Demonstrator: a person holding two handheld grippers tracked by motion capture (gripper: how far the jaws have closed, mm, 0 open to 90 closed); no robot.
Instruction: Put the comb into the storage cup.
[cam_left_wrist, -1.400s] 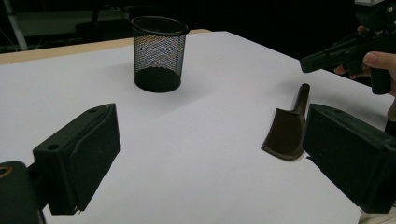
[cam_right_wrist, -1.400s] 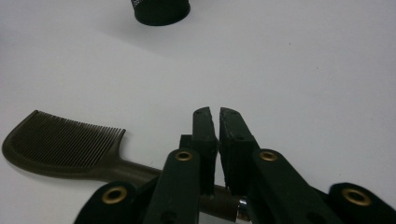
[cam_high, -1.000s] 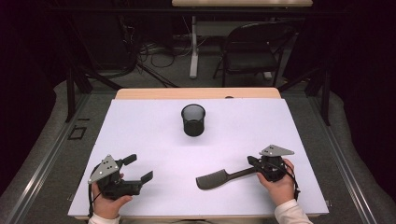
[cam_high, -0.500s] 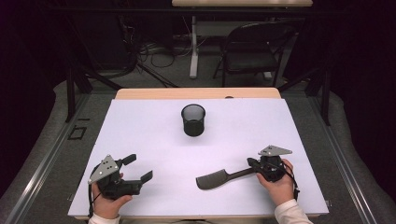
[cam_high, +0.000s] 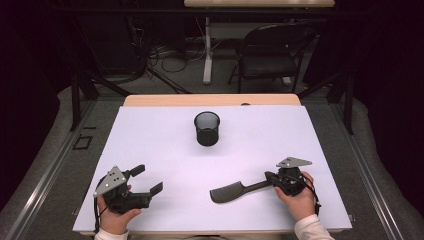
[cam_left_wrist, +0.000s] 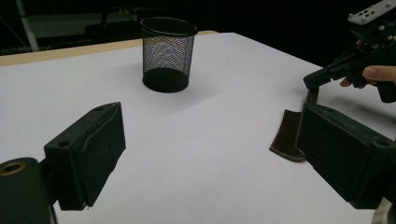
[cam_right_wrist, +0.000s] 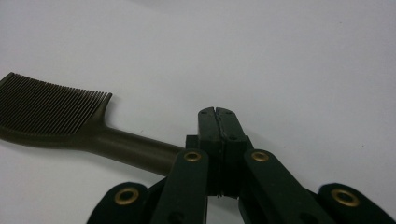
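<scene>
Pretty much zero movement since half a second back: same spots for both hands, same spot for the comb (cam_high: 230, 191), maybe a hair of wobble on the right side at most.

Right tongs (cam_high: 268, 176) down low by the near edge of the worktop (cam_high: 165, 145), over toward the right near corner, held in the right hand (cam_high: 299, 200). Pressed together at the tips, going by the right gripper view, with just a thin seam between the two black jaws. Not clamped on the comb as far as can be seen. Handle end runs in right beside the jaws on their left and slips under the linkage. Can't tell whether actually touching.

Comb lying flat on the white sheet near the near edge, a bit right of the middle. Toothed head toward the left edge, handle toward the right tongs. Dark olive-brown up close, fine teeth.

Left tongs (cam_high: 147, 179) over by the left near corner, gripped by the left hand (cam_high: 116, 220). Spread wide apart with nothing between them, aimed across the worktop toward the comb. Well apart from it.

Black mesh cup (cam_high: 207, 128) standing upright around the middle, closer to the far edge, well clear of both tongs and the comb.
</scene>
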